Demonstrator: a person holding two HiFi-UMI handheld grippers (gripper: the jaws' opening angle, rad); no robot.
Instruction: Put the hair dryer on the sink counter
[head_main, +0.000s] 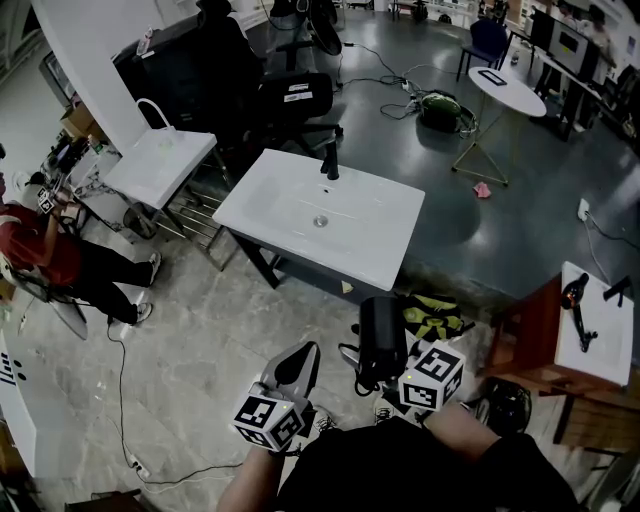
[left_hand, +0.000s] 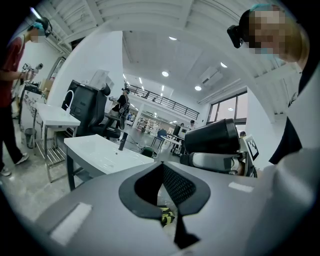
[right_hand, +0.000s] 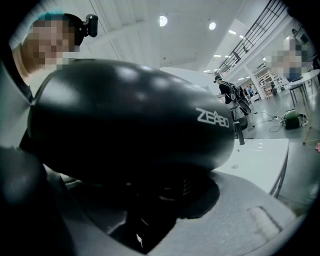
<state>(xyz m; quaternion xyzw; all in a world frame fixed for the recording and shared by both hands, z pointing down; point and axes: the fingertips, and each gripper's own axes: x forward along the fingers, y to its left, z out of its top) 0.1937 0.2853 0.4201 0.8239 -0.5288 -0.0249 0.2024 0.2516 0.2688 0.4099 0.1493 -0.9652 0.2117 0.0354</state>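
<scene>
- Keep the right gripper (head_main: 392, 378) as it is, jaws clenched on the black hair dryer (head_main: 383, 338) just under its barrel, with the dryer held in the air close to the body and well short of the white sink tabletop (head_main: 392, 232).
- Carry the dryer forward and a little left, high enough to clear the near edge of the tabletop before any descent.
- Aim for the flat strip right of the basin (head_main: 318, 215), well clear of the black faucet (head_main: 331, 160) at the far edge. Probably a steadier spot than the sloping bowl for a rounded barrel.
- Lower slowly until the barrel's side rests flat, and only then release the jaws. Avoid letting go from any height.
- Draw the right gripper straight back after release, without nudging the dryer toward the edge.
- Leave the left gripper (head_main: 297, 362) low on the left, jaws together on nothing, ready to steady the dryer against a roll.
- Mind the yellow-green bag (head_main: 432, 318) on the floor near the counter's foot when stepping in.
- Check for a trailing cord, not made out here.
</scene>
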